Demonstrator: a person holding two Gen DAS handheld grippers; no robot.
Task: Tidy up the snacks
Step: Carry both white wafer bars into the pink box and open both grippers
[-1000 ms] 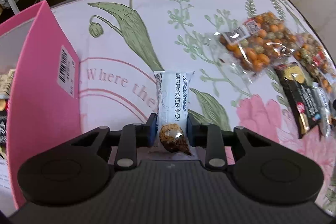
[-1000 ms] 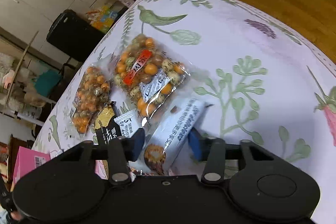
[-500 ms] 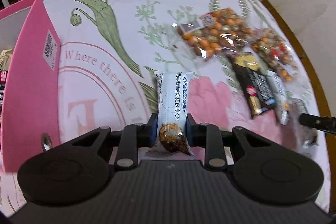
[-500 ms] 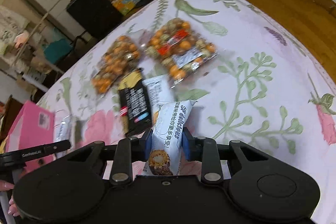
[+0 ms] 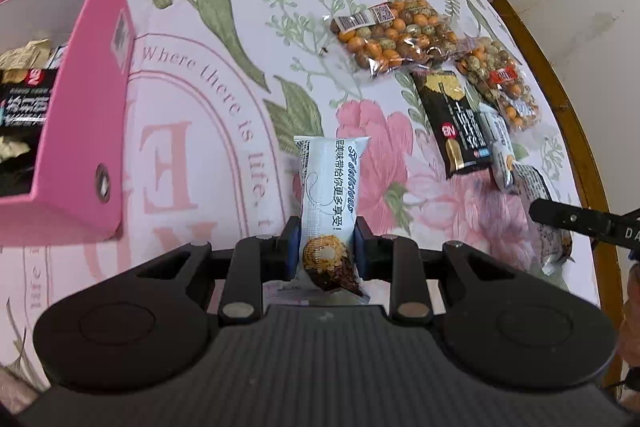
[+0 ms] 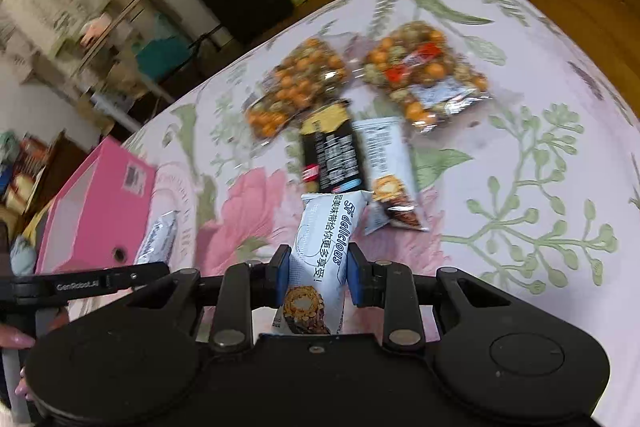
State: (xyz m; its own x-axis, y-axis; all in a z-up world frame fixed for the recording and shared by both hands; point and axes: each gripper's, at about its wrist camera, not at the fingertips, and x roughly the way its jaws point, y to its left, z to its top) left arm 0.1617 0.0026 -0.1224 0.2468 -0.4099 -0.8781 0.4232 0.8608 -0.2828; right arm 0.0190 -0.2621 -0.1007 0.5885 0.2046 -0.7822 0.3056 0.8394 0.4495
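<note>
My left gripper (image 5: 326, 241) is shut on a white "delicious" snack packet (image 5: 330, 187) and holds it above the floral tablecloth, right of the pink box (image 5: 92, 115). My right gripper (image 6: 316, 275) is shut on a second white "delicious" packet (image 6: 326, 239), lifted above the cloth. On the cloth lie two clear bags of orange nuts (image 5: 392, 35) (image 5: 500, 83), a black snack packet (image 5: 456, 123) and a third white packet (image 6: 388, 167). The pink box (image 6: 100, 211) holds several packets (image 5: 24, 99).
The right gripper's body (image 5: 580, 223) shows at the right edge of the left wrist view, over another packet (image 5: 536, 187). The left gripper's body (image 6: 80, 283) shows at the left of the right wrist view. The table's wooden edge (image 5: 560, 99) runs along the right.
My right gripper has closed on a white packet and lifted it away from the pile. My left gripper, still holding its packet, has pulled back, so the pink box's inside shows.
</note>
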